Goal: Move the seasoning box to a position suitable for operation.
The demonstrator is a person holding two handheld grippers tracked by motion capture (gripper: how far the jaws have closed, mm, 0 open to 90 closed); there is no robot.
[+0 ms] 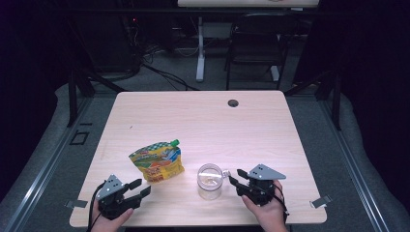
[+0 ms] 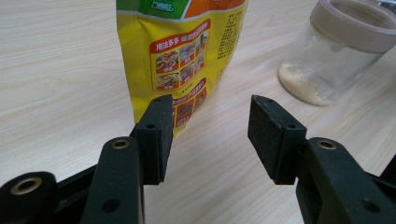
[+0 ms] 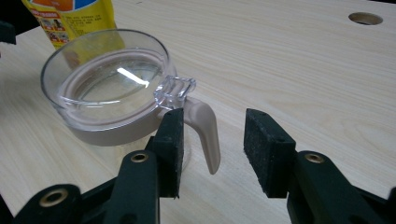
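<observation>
On table (image 1: 203,116), both tongs gape empty: left (image 1: 140,187) near pouch (image 1: 157,162), right (image 1: 234,177) beside jar (image 1: 210,181).

pouch (image 1: 157,163) left of jar (image 1: 210,181) on table (image 1: 203,121); left gripper (image 1: 140,188) before pouch; right gripper (image 1: 234,177) right of jar

The pouch (image 2: 182,60) is the sole thing with print on it. In the left gripper view its yellow side carries a red-framed panel of small food photos, headed by a line of Chinese characters — they look like "用法多多", though they are small and soft. Above it, a green band holds white characters cut off by the picture's edge. To the right runs a column of fine black print, too small to make out. In the high view the pouch (image 1: 157,164) shows a red logo at its top left — unreadable there.
</observation>
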